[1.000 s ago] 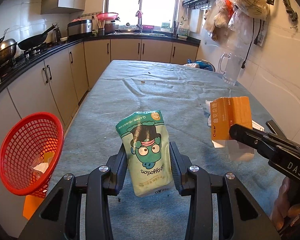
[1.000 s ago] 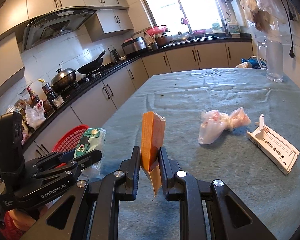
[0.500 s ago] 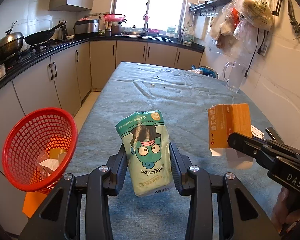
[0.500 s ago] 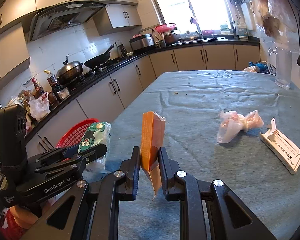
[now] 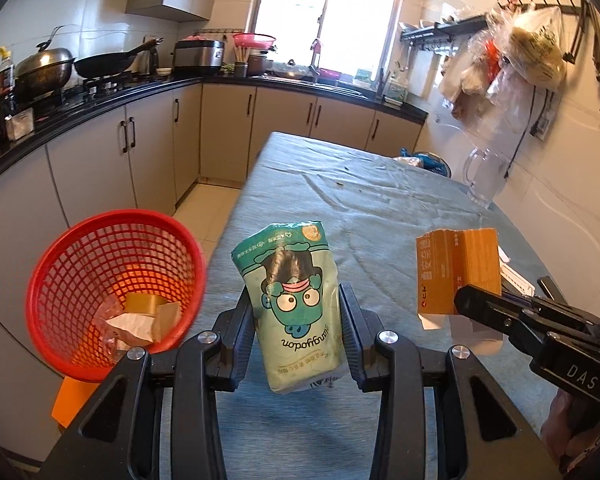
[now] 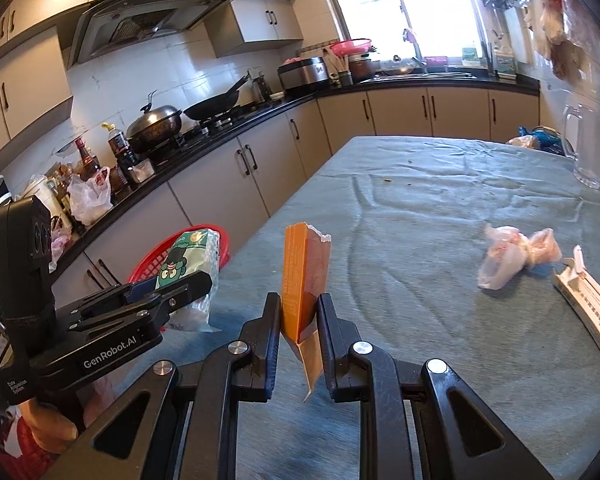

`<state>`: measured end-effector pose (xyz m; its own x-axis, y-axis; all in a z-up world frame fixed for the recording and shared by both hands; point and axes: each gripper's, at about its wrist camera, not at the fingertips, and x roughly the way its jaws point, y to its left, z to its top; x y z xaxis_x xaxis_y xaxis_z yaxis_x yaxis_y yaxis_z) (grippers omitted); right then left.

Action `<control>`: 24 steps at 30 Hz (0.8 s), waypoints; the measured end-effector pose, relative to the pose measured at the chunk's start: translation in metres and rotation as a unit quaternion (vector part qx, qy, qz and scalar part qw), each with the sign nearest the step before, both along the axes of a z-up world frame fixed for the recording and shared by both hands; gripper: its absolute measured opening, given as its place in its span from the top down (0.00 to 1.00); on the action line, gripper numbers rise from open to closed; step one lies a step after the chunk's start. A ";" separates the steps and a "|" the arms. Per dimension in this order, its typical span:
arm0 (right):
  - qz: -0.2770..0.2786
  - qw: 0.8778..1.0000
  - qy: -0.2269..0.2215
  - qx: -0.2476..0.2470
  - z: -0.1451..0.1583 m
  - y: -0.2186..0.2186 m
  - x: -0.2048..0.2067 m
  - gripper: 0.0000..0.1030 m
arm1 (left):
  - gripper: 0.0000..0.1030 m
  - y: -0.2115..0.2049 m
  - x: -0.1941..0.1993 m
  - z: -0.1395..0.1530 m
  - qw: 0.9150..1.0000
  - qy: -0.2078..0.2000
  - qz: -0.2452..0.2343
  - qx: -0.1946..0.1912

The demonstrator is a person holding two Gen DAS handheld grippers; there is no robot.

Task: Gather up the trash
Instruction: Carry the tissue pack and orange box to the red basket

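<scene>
Two grips — left gripper (image 5: 297,322) pinches upright green packet (image 5: 292,304), right gripper (image 6: 299,322) upright orange carton (image 6: 302,276).

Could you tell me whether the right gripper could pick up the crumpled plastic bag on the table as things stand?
Probably not yet. The right gripper is shut on an orange carton, so it has no free jaws. The path to the bag over the table looks clear otherwise.
</scene>
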<state>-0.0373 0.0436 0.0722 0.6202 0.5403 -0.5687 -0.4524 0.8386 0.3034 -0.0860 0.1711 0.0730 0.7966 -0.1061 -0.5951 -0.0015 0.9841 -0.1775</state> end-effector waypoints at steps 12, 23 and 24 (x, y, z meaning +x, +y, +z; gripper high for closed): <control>0.048 0.999 0.011 -0.008 0.003 0.060 0.012 0.81 | 0.63 0.062 -0.003 0.004 0.998 -0.011 0.052 -0.019; 0.090 0.996 0.022 -0.011 0.004 0.111 0.027 0.81 | 0.63 0.115 0.000 -0.005 0.995 -0.003 0.099 -0.030; 0.094 0.995 0.023 -0.011 0.004 0.115 0.028 0.81 | 0.63 0.118 0.001 -0.006 0.994 -0.001 0.102 -0.030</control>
<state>-0.0090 0.1587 0.0765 0.4826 0.6314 -0.6070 -0.5871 0.7475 0.3107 -0.0848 0.2892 0.0667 0.8058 0.0222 -0.5917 -0.1996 0.9510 -0.2361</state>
